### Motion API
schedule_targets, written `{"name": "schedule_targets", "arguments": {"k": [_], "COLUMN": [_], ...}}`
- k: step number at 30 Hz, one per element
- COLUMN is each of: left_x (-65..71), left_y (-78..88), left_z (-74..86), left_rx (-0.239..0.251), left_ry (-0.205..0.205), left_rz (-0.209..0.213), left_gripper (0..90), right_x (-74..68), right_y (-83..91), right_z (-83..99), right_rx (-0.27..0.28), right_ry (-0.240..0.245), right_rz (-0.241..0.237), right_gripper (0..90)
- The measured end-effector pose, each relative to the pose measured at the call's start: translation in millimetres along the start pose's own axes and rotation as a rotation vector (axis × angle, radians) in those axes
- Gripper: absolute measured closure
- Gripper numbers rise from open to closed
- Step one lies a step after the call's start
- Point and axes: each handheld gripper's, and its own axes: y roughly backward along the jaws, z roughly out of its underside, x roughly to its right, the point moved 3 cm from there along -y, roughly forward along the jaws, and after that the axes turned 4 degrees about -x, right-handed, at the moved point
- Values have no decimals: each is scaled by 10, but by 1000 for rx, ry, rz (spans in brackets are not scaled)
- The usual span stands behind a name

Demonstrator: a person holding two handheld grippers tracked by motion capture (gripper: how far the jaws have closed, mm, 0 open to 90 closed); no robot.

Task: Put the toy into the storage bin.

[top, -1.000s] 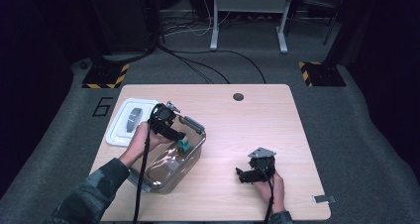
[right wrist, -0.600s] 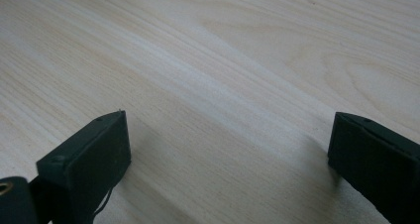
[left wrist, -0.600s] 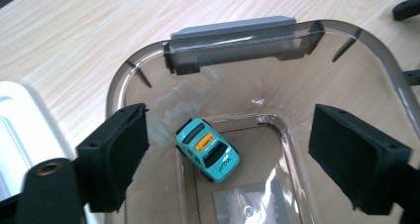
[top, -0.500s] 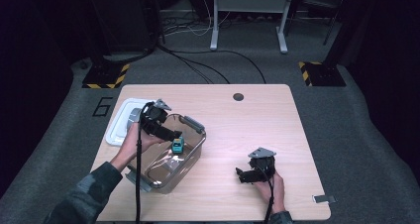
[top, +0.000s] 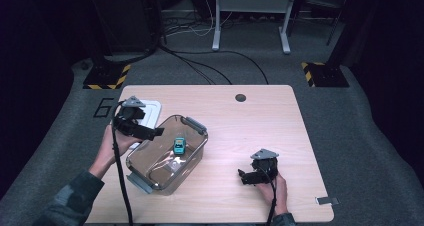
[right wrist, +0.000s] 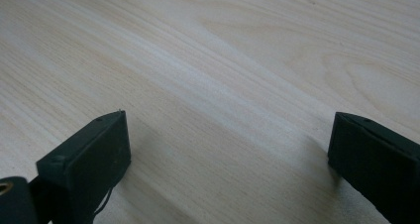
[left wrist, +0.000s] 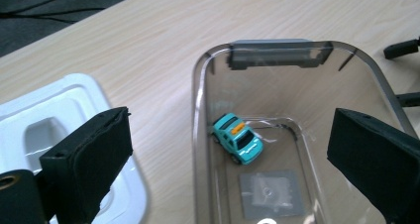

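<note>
Toy car (top: 179, 145), teal with an orange patch on the roof, lies on its wheels on the floor of the clear plastic container (top: 145, 173), toward the far end, close to one long wall and free of both grippers. In the left gripper view the car (left wrist: 237, 138) shows its long axis running diagonally, windshield end aimed down-right, tail toward the container's wall. Left gripper (top: 150, 132) is held above the table at the container's left rim, hand (top: 111, 147) wrapped around the body from below, forearm in a dark patterned sleeve coming up from the bottom left, jaws aimed toward the container. Its jaws have just been opening and now stand spread wide with nothing between the pads; the car sits well beyond them. Right gripper (top: 245, 176) rests low over bare tabletop at the near right, hand (top: 272, 186) behind it, jaws aimed left and spread apart, nothing between them but wood grain. White lid (top: 150, 111) lies flat on the table just left of the container, partly under the left gripper. Container has grey latches (top: 196, 124) at both short ends, both flipped out. Nothing blocks the car from above; container walls surround it. Black cables trail from each gripper toward the near edge.
</note>
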Motion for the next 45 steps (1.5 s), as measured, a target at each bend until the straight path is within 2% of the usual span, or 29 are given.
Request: {"name": "schedule_targets", "arguments": {"k": [6, 7, 8, 9, 11, 13, 14, 15, 16, 18, 26, 38, 45], "left_x": [-205, -205, -271, -271, -375, -416, -492, -492, -571, -639, -846, -1105, -1190], "left_y": [178, 178, 220, 220, 253, 260, 258, 258, 247, 229, 105, -187, -390], "left_z": [120, 120, 163, 163, 231, 254, 305, 305, 355, 401, 545, 710, 750], "left_rx": [34, 34, 34, 34, 39, 39, 36, 36, 34, 33, 30, 36, 22], "left_ry": [50, 50, 62, 62, 81, 89, 112, 112, 132, 147, 192, 262, 280], "left_rz": [-36, -36, -51, -51, -80, -84, -112, -112, -122, -140, -157, -184, -202], "left_gripper": [14, 12, 9, 8, 5, 2, 0, 0, 0, 0, 0, 0, 0], "right_x": [1, 1, 2, 3, 3, 3, 3, 3, 3, 3, 2, 3, 2], "right_y": [0, 0, -1, -1, -1, -1, -1, -1, -1, -1, -1, -1, -1], "right_z": [0, 0, 0, 0, 0, 0, 0, 0, 0, 0, 0, 0, 0], "right_rx": [0, 0, 0, 1, 0, 0, 1, 1, 1, 1, 0, 1, 0], "right_ry": [0, 0, 0, 1, 1, 1, 1, 1, 1, 1, 0, 1, -1], "right_rz": [0, 0, 0, 0, 0, 1, 1, 1, 1, 1, 1, 1, 1], "right_gripper": [21, 21, 21, 21, 21, 21, 21, 21, 21, 21, 21, 21, 21]}}
